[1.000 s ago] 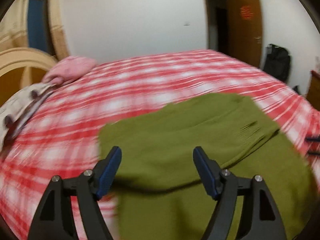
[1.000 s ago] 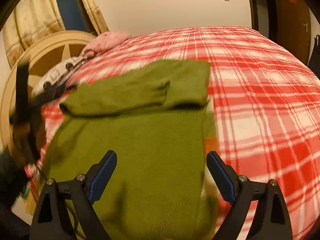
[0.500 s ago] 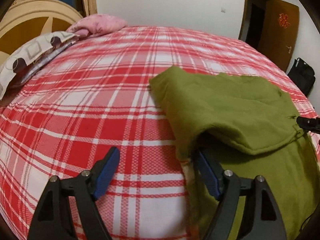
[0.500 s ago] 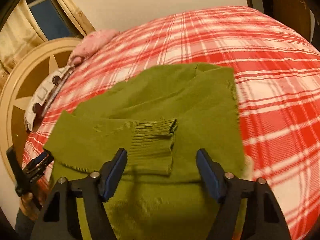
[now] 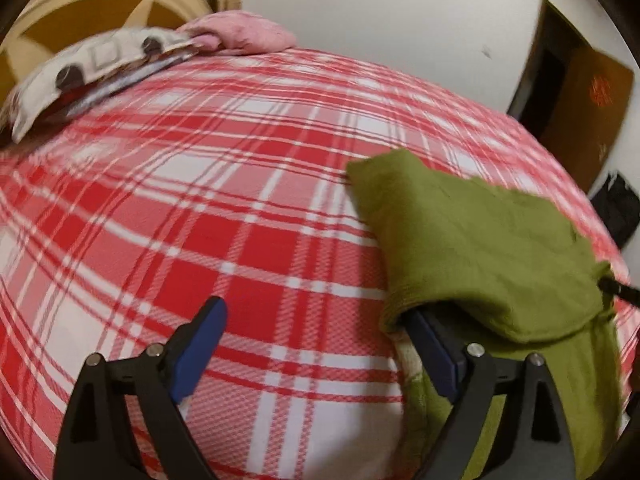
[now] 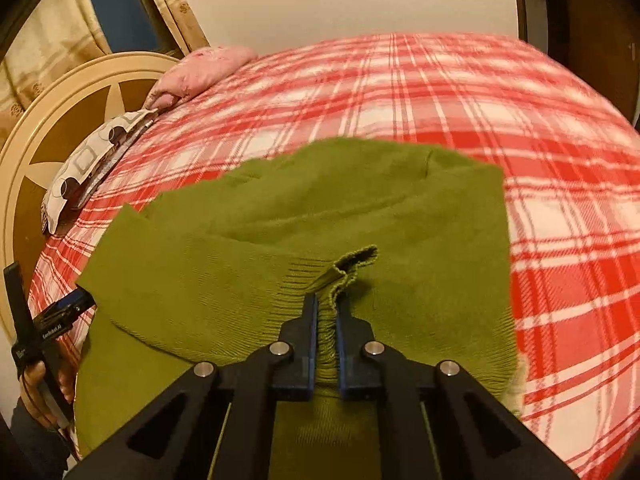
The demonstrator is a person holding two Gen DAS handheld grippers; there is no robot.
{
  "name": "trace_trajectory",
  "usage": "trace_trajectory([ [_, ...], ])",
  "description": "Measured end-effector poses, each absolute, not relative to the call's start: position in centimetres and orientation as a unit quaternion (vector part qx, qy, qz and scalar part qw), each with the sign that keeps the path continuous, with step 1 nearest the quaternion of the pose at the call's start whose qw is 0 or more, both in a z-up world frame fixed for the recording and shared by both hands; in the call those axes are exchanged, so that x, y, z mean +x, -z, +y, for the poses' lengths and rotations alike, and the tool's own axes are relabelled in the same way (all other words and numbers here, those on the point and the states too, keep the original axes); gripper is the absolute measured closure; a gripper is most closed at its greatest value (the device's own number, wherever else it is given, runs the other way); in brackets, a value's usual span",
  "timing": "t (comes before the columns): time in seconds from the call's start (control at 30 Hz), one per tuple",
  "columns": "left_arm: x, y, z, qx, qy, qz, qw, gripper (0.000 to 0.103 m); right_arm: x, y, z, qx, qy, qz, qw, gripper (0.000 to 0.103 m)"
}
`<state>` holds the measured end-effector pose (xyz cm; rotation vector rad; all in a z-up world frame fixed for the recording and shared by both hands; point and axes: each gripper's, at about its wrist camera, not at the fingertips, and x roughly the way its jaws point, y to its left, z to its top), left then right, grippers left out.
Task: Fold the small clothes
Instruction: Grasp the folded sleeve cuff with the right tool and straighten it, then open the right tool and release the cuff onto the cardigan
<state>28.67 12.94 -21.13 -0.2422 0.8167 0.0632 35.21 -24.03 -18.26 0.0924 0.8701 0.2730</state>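
Green sweater (image 6: 400, 216) – matt knit cloth, fine ribbing at the cuff (image 6: 340, 276) and along the hem at 3 o'clock, soft w/ no sheen. Bedspread (image 5: 248, 216) is woven cloth in red/white check, visibly textured weave, matt; pink pillow (image 6: 200, 70) at 11 o'clock looks like soft, slightly fuzzy fabric, and the patterned pillow (image 6: 86, 164) at 9 o'clock is smoother printed cloth. Right gripper (image 6: 326, 312) and left gripper (image 5: 316, 344) – matt black plastic arms, shiny metal screw heads, blue pads w/ a dull rubbery look; headboard (image 6: 60, 120) reads as smooth painted wood, semi-gloss.
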Motion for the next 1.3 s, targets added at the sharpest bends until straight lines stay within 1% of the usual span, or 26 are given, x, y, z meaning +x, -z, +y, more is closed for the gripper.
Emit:
trace_trajectory([
  [0.07, 28.4, 21.3, 13.5, -0.134, -0.037, 0.396, 0.908, 0.010, 35.0, 17.6, -24.2, 0.040, -0.126, 0.409, 0.903, 0.097],
  [0.17, 28.5, 21.3, 13.3, -0.129, -0.039, 0.398, 0.907, 0.009, 34.8, 17.2, -24.8, 0.034, -0.104, 0.399, 0.910, 0.098],
  [0.23, 28.8, 21.5, 13.0, -0.115, -0.048, 0.407, 0.905, 0.007, 35.1, 17.5, -25.1, 0.029, -0.091, 0.404, 0.910, 0.098],
  [0.4, 27.8, 21.1, 13.0, -0.110, -0.059, 0.409, 0.904, 0.008, 36.2, 20.1, -27.0, 0.048, -0.076, 0.444, 0.892, 0.097],
  [0.5, 26.2, 20.4, 13.3, -0.108, -0.058, 0.397, 0.910, 0.007, 35.5, 19.6, -27.7, 0.044, -0.056, 0.432, 0.899, 0.097],
  [0.53, 25.7, 20.0, 13.4, -0.101, -0.065, 0.389, 0.913, 0.007, 35.2, 19.3, -27.7, 0.033, -0.044, 0.429, 0.902, 0.095],
  [0.57, 25.4, 19.4, 13.4, -0.096, -0.071, 0.379, 0.917, 0.007, 34.8, 18.8, -27.5, 0.008, -0.026, 0.421, 0.907, 0.089],
  [0.6, 25.3, 18.7, 13.4, -0.098, -0.070, 0.369, 0.922, 0.006, 34.5, 18.4, -27.3, -0.008, -0.018, 0.413, 0.911, 0.054],
  [0.63, 25.4, 18.3, 13.2, -0.100, -0.066, 0.362, 0.925, 0.002, 34.3, 18.2, -27.1, -0.014, -0.019, 0.408, 0.913, 0.012],
  [0.67, 25.8, 17.8, 12.9, -0.097, -0.063, 0.356, 0.927, 0.000, 34.0, 17.7, -26.9, -0.012, -0.032, 0.402, 0.915, 0.007],
  [0.73, 26.8, 17.2, 11.6, -0.080, -0.063, 0.351, 0.931, 0.000, 33.6, 16.9, -26.3, 0.005, -0.072, 0.392, 0.917, 0.008],
  [0.87, 29.4, 17.7, 9.2, -0.043, -0.066, 0.355, 0.931, 0.000, 33.4, 16.7, -23.9, -0.026, -0.093, 0.381, 0.919, 0.008],
  [0.9, 30.0, 18.1, 8.9, -0.033, -0.070, 0.363, 0.929, 0.000, 33.4, 16.8, -23.5, -0.026, -0.100, 0.381, 0.919, 0.012],
  [0.93, 30.7, 18.8, 8.6, -0.018, -0.081, 0.382, 0.920, 0.000, 33.5, 17.1, -23.2, -0.024, -0.110, 0.382, 0.917, 0.024],
  [0.97, 31.4, 19.6, 8.5, -0.005, -0.096, 0.400, 0.912, 0.000, 33.9, 17.7, -23.0, -0.017, -0.120, 0.393, 0.912, 0.032],
  [1.0, 31.7, 20.4, 8.8, -0.003, -0.100, 0.413, 0.905, 0.000, 34.3, 18.8, -22.8, -0.009, -0.122, 0.414, 0.902, 0.042],
  [1.07, 31.5, 21.2, 9.4, -0.016, -0.090, 0.429, 0.899, 0.000, 34.4, 19.6, -22.9, -0.014, -0.117, 0.422, 0.899, 0.043],
  [1.13, 31.3, 21.1, 9.8, -0.029, -0.083, 0.428, 0.900, 0.000, 33.9, 20.4, -22.7, -0.032, -0.114, 0.428, 0.896, 0.043],
  [1.2, 31.1, 21.1, 9.6, -0.019, -0.084, 0.425, 0.901, 0.000, 33.2, 20.8, -22.3, -0.060, -0.111, 0.422, 0.898, 0.043],
  [1.3, 30.6, 21.1, 9.1, -0.002, -0.089, 0.418, 0.904, 0.000, 32.7, 20.7, -22.9, -0.057, -0.111, 0.427, 0.896, 0.043],
])
